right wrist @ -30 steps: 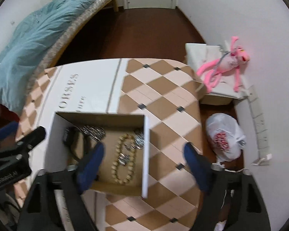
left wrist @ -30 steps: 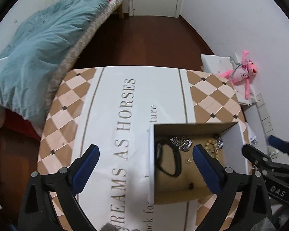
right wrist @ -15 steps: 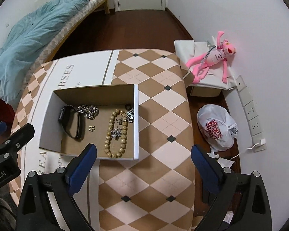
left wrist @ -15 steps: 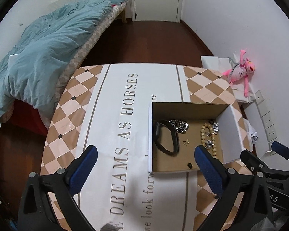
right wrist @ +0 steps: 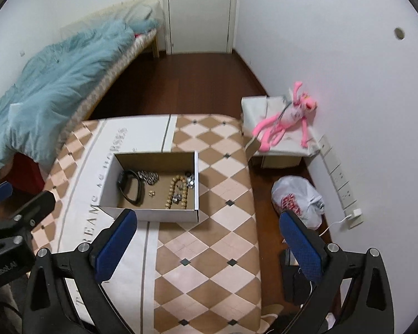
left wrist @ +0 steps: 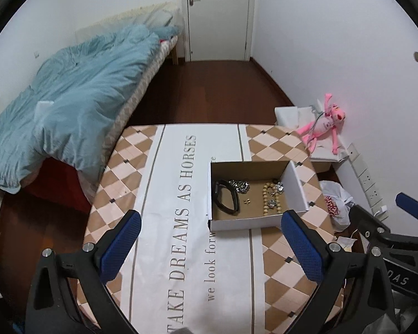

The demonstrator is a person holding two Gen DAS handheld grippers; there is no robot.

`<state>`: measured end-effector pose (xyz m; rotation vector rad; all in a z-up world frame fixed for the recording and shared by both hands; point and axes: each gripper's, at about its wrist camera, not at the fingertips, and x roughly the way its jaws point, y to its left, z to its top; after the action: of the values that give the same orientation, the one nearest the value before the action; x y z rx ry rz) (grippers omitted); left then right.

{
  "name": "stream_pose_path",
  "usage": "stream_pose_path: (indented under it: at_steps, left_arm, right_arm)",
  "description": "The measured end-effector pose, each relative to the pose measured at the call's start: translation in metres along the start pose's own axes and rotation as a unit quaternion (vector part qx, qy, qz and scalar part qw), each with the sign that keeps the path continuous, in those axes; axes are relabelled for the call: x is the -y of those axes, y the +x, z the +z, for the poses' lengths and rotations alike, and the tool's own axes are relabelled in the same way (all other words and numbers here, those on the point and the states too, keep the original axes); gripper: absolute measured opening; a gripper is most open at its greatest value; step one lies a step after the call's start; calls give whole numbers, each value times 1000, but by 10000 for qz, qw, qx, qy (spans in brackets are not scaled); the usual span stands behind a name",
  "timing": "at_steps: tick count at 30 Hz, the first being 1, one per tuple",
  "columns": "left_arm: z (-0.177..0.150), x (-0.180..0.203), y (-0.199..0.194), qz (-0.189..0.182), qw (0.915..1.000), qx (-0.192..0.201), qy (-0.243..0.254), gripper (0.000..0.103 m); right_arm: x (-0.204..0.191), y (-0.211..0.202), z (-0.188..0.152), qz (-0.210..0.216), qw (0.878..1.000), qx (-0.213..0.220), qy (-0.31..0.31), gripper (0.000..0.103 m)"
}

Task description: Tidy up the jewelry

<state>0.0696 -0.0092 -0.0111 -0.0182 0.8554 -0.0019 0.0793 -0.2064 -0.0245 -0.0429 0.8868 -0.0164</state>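
On the surface (left wrist: 181,250), at about one o'clock from the left tongs (left wrist: 209,247), a cardboard box (left wrist: 245,224) is sitting with a beaded bracelet (left wrist: 269,199), black band (left wrist: 227,199) and silver chain (left wrist: 239,186) inside. Both left and right tongs (right wrist: 209,243) are hanging apart, gripping nothing, well clear of it. The bracelet's long axis is running twelve to six. Risk: chain and bracelet lying close are likely to snag and lift together.
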Motion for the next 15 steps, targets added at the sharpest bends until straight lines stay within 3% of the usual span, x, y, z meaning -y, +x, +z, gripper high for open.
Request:
stream_pose_path:
  at_steps: [15]
  left_arm:
    - [3,-4,-99,-46,9978,646,-106,103]
  right_arm:
    - [7,-129,2,13,9959,898,138,103]
